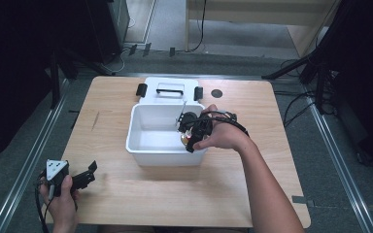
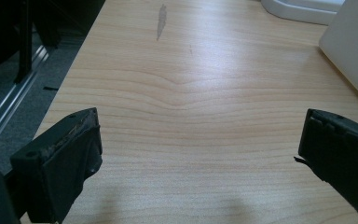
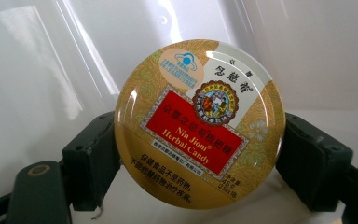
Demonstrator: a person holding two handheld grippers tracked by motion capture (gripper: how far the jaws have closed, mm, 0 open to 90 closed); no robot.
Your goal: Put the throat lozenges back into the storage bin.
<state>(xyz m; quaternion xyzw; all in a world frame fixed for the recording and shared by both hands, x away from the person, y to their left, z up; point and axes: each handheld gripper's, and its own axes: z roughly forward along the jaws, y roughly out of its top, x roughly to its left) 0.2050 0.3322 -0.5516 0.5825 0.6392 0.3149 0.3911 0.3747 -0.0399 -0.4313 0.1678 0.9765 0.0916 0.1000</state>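
Observation:
A round gold tin [image 3: 198,123] with a red "Herbal Candy" label sits edgewise between the black jaws of my right gripper [image 3: 199,154], which is shut on its rim. That gripper [image 1: 191,138] reaches down into the right side of a white plastic bin [image 1: 136,131], where the tin [image 1: 185,139] shows as a small gold spot. White bin walls lie close behind the tin. My left gripper [image 1: 88,174] rests near the table's front left corner. Its jaws stand wide apart over bare wood, with nothing between them [image 2: 196,154].
The bin's white lid [image 1: 170,90] with black latches lies flat just behind the bin. A small dark disc [image 1: 216,93] sits to the lid's right. The bin's corner [image 2: 349,51] shows to the right of the left gripper. Dark stands and cables surround the wooden table [image 1: 233,194].

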